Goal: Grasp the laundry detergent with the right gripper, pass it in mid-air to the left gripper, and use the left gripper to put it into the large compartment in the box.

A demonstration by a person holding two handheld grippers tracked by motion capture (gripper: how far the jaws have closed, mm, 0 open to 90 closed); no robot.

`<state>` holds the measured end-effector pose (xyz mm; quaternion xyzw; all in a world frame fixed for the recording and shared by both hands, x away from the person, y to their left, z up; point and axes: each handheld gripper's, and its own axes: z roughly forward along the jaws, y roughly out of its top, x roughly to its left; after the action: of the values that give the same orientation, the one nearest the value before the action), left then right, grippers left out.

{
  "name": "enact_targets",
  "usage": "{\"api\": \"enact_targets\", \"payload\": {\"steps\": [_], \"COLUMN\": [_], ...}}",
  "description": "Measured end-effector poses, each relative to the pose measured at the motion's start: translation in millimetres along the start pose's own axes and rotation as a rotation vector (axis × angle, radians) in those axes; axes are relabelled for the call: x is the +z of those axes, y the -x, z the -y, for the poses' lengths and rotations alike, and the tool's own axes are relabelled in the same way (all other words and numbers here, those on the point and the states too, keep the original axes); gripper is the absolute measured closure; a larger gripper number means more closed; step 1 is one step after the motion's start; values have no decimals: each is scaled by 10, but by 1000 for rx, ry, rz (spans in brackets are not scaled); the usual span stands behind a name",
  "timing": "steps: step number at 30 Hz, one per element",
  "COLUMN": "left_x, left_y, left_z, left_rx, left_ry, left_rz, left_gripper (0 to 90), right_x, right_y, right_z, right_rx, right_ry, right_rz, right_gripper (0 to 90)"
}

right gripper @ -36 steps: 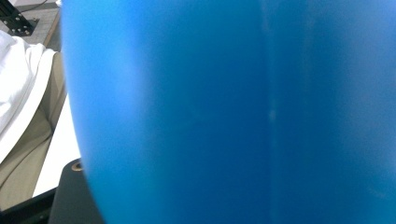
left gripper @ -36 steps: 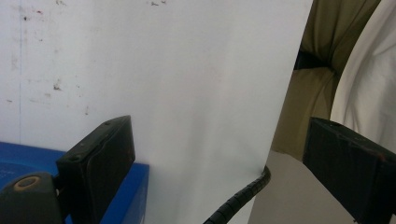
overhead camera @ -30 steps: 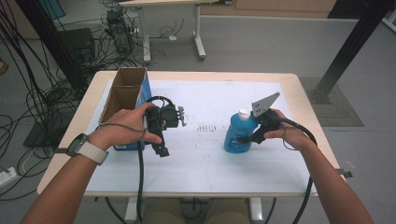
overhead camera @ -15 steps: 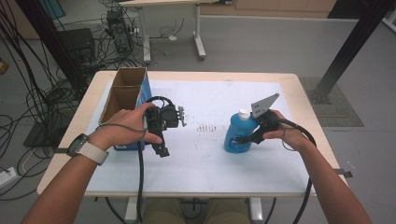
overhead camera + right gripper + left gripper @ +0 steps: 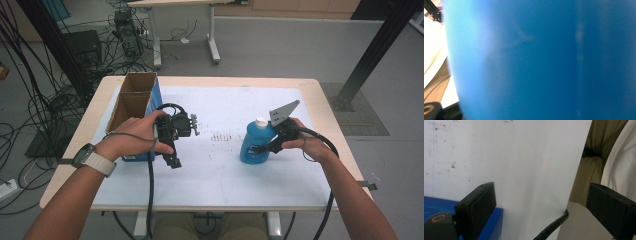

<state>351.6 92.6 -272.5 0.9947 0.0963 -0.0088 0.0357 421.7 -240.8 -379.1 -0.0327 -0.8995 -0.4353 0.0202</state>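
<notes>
A blue liquid bottle with a white cap stands upright right of the table's middle. My right gripper reaches in from its right side. Its jaws have just been closing, with the bottle between them, and now grip its body. Up close in the right gripper view, the bottle's blue wall is a blur. My left gripper is held left of centre beside the box, pointing back toward the person. Its jaws stand wide open over bare white table with nothing between them.
An open cardboard box with a blue side stands at the table's left, touching the left hand. The white table top has small dark marks near its middle. Cables trail from both grippers over the near edge.
</notes>
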Motion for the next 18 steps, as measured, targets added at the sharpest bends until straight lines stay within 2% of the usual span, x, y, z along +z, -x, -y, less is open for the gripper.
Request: {"api": "enact_targets", "payload": {"steps": [14, 18], "left_x": [5, 9], "left_y": [-4, -2], "left_z": [-6, -6], "left_rx": [0, 0], "left_ry": [0, 1], "left_rz": [0, 1], "left_gripper": [97, 97], "right_x": [2, 2], "right_y": [-5, -4], "right_z": [30, 33], "right_rx": [-18, -10], "right_ry": [27, 31], "right_rz": [-2, -1], "right_gripper": [422, 423]}}
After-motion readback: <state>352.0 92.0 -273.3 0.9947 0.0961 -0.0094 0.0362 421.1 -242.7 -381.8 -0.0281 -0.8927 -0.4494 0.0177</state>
